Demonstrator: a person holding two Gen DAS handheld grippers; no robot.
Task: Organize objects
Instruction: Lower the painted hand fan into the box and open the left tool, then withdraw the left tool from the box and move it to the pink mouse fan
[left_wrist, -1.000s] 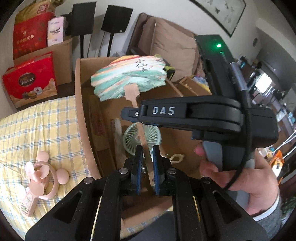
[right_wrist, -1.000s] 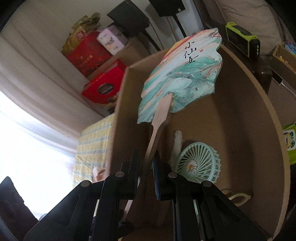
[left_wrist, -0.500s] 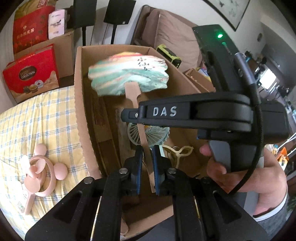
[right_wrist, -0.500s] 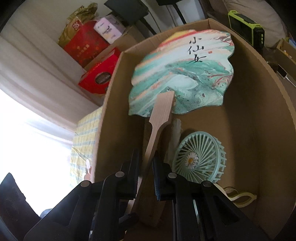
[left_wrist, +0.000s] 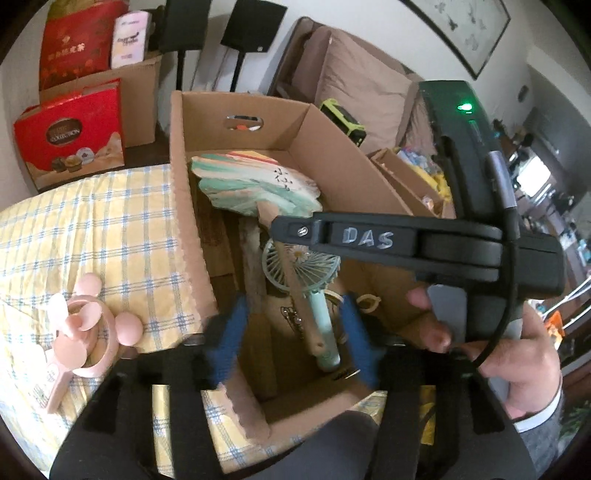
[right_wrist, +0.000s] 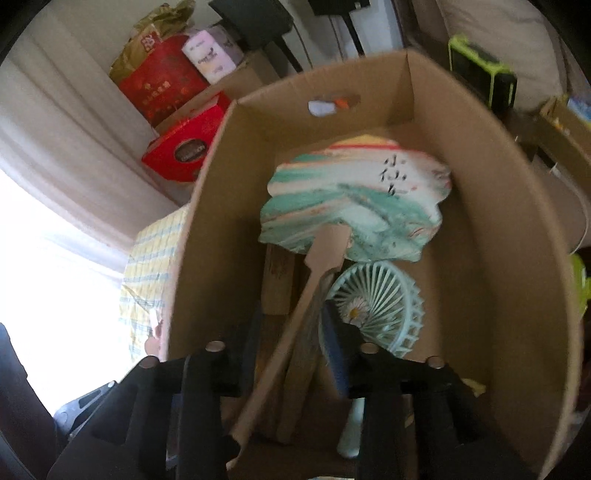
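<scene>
A painted hand fan (left_wrist: 255, 184) with a wooden handle lies inside the open cardboard box (left_wrist: 177, 206), resting over a mint electric fan (left_wrist: 299, 266). It also shows in the right wrist view (right_wrist: 354, 206), above the mint fan (right_wrist: 376, 310). My left gripper (left_wrist: 291, 332) is open above the box, its blue pads apart on either side of the handle. My right gripper (right_wrist: 295, 339) is open too, with the handle loose between its jaws. The right gripper's body crosses the left wrist view (left_wrist: 406, 240).
A pink handheld fan (left_wrist: 81, 332) lies on the yellow checked cloth (left_wrist: 92, 229) left of the box. Red gift boxes (left_wrist: 70, 129), cartons and speaker stands are behind. A sofa with cushions (left_wrist: 362, 88) and a side carton stand to the right.
Both grippers have opened and let go of the painted fan's handle. The fan has dropped from upright to lying in the box over the mint fan.
</scene>
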